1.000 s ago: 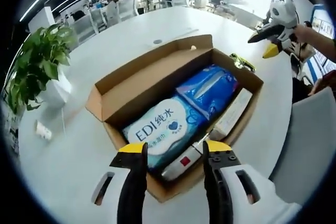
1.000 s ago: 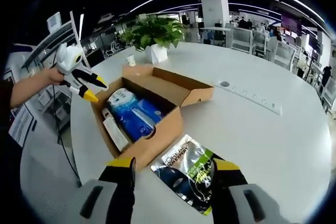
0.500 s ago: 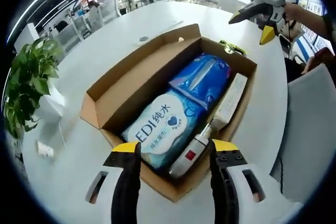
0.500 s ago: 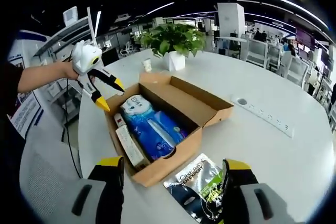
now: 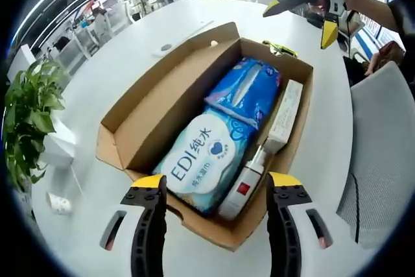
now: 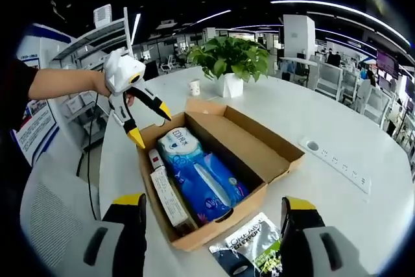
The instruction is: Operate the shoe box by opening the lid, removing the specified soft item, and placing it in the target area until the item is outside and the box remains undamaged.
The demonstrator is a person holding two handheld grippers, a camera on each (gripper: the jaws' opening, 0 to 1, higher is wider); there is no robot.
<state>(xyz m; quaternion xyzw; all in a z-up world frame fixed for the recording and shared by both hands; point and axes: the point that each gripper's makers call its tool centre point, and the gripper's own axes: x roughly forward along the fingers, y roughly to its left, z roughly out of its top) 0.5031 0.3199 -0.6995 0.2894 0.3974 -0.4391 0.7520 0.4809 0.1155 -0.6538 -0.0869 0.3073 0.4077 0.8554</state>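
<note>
Hovering over the opened shoe box, the left gripper is spreading its jaws just above the EDI wipes pack at the box's 6 o'clock end. The right gripper, also released, is waiting beside the foil pouch on the bench. Next: lowering squarely and pinching the soft pack.

We see a broad white round table in an open office. Relative to the table: a potted plant in a white pot stands on it, a small white cup just beside the plant, a power strip set into its surface. A grey chair sits at its edge; white chairs stand beyond, under ceiling light strips.
</note>
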